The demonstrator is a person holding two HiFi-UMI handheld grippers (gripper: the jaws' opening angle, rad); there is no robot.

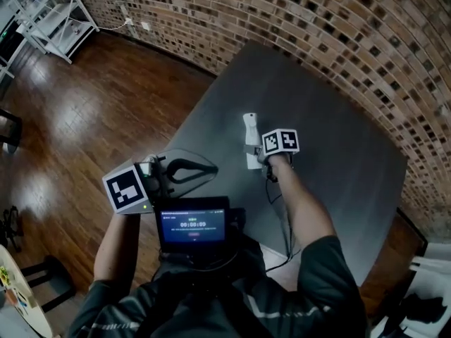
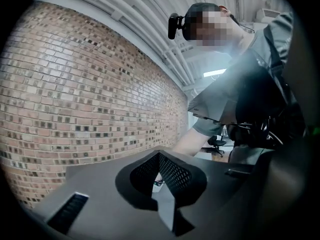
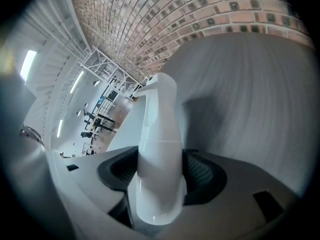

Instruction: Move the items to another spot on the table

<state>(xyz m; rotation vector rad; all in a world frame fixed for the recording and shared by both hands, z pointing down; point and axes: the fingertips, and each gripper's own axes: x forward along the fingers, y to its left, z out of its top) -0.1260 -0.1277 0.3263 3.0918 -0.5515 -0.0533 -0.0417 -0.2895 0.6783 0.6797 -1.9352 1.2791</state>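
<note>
A white spray bottle [image 1: 250, 127] lies lengthwise in my right gripper [image 1: 255, 155] over the middle of the grey table [image 1: 338, 167], nozzle end pointing away from me. In the right gripper view the bottle [image 3: 157, 144] fills the space between the black meshed pads [image 3: 202, 176], and the right gripper [image 3: 159, 181] is shut on its body. Whether the bottle touches the table I cannot tell. My left gripper [image 1: 206, 168] hangs at the table's near left edge, close to my body. Its pads [image 2: 175, 174] meet with nothing between them, so the left gripper [image 2: 159, 176] is shut.
A brick wall [image 1: 331, 27] runs behind the table. Wooden floor [image 1: 77, 111] lies to the left, with a white metal rack [image 1: 49, 13] at the far left corner. A small screen [image 1: 192, 225] sits on my chest, and a cable [image 1: 285, 224] runs along my right forearm.
</note>
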